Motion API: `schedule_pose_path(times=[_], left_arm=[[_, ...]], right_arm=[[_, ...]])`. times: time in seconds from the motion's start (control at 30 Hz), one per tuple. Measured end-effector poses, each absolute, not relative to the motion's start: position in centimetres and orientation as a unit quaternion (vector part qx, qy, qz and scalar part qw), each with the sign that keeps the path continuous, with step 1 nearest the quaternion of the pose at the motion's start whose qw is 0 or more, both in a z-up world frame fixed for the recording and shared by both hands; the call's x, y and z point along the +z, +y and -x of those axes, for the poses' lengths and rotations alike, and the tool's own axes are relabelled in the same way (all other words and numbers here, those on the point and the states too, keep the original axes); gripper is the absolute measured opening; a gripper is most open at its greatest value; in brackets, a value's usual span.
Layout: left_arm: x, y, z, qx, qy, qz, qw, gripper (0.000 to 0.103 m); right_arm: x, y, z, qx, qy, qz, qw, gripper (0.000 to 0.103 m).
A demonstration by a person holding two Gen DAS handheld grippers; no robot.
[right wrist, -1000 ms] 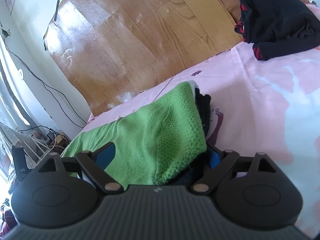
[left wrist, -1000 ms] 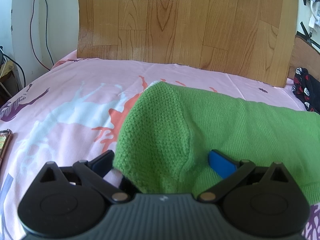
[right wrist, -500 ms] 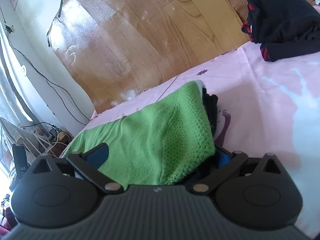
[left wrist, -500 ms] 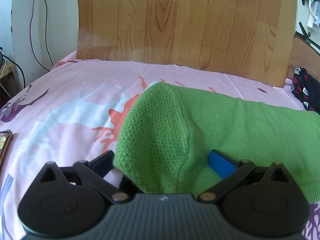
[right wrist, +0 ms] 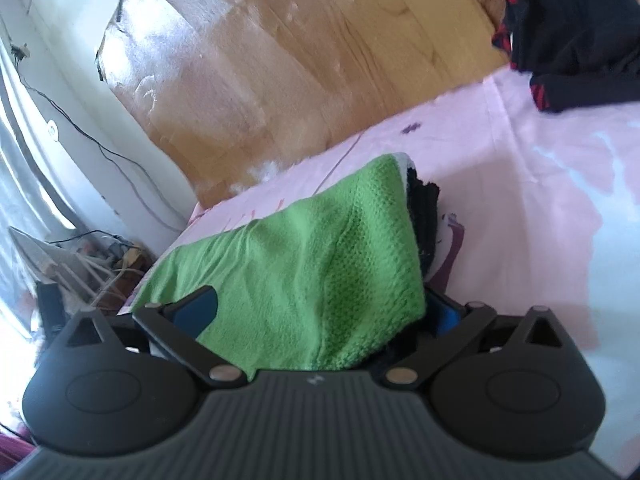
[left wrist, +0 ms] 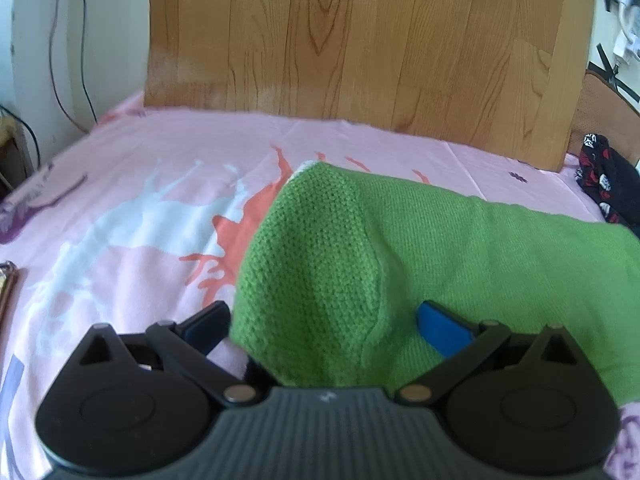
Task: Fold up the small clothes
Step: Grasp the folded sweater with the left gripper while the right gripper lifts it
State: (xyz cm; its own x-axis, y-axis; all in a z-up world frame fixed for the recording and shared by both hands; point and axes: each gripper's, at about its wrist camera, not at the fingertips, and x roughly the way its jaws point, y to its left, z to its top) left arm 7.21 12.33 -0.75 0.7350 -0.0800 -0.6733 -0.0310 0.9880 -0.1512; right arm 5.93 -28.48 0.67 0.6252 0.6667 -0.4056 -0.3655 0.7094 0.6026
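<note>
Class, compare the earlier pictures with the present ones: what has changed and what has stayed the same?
The right gripper has opened a little wider around the green knitted garment, pads clear of it. The left gripper, the garment and the black clothes lie as before.

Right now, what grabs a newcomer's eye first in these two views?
The bright green knit garment lying on the pink printed bedsheet, filling the space between both open grippers. Next, the wood-grain panel propped behind the bed, and the dark red-trimmed clothes pile at its far right.
</note>
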Motion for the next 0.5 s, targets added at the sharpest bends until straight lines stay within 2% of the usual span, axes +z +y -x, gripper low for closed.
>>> schedule_pose_path(times=[0.13, 0.2, 0.23, 0.27, 0.3, 0.33, 0.37, 0.4, 0.5], left_arm=[[-0.1, 14.6, -8.6, -0.072, 0.386, 0.154, 0.907, 0.103], [-0.3, 14.6, -9.2, -0.080, 0.385, 0.156, 0.906, 0.103], [-0.4, 14.3, -9.4, -0.083, 0.383, 0.148, 0.908, 0.102], [-0.4, 13.8, -9.6, -0.084, 0.382, 0.136, 0.910, 0.102], [-0.5, 13.2, -9.7, -0.082, 0.381, 0.124, 0.913, 0.101], [-0.5, 12.4, -9.7, -0.077, 0.379, 0.108, 0.916, 0.096], [-0.4, 11.7, -9.6, -0.066, 0.376, 0.091, 0.920, 0.092], [-0.3, 11.0, -9.5, -0.057, 0.372, 0.078, 0.923, 0.084], [0.9, 11.1, -8.9, -0.040, 0.361, 0.079, 0.928, 0.042]], right_arm=[[1.0, -30.1, -7.3, 0.297, 0.344, -0.270, 0.849, 0.103], [1.0, -30.0, -7.5, 0.301, 0.348, -0.265, 0.847, 0.103], [1.1, -29.6, -7.5, 0.300, 0.347, -0.258, 0.850, 0.099], [1.1, -29.1, -7.6, 0.301, 0.348, -0.250, 0.852, 0.088], [1.1, -28.5, -7.8, 0.298, 0.350, -0.241, 0.855, 0.082], [1.1, -27.9, -8.0, 0.293, 0.353, -0.233, 0.858, 0.066], [1.0, -27.4, -8.3, 0.291, 0.359, -0.229, 0.857, 0.042], [0.7, -27.3, -8.7, 0.294, 0.371, -0.234, 0.849, 0.042], [1.3, -26.4, -9.0, 0.293, 0.362, -0.223, 0.856, 0.039]])
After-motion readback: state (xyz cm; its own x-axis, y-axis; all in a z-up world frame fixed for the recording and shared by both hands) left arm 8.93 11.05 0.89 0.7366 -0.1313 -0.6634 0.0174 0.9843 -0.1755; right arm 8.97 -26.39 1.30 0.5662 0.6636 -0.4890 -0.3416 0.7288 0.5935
